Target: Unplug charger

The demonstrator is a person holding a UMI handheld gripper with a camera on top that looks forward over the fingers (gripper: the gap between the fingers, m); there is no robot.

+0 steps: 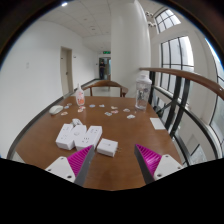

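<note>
My gripper (113,160) is open and empty above a round wooden table (130,135). Its two magenta pads (82,158) stand wide apart. A small white charger block (107,147) lies on the table just ahead of the fingers, a little left of the middle. A group of white chargers or power blocks (78,134) lies further ahead to the left. I cannot make out any cable or socket joining them.
A white block (62,166) sits by the left finger and another (168,163) by the right finger at the table's near edge. Bottles (79,97) and a clear jug (142,95) stand at the far side. A white pillar (128,45) and windows lie beyond.
</note>
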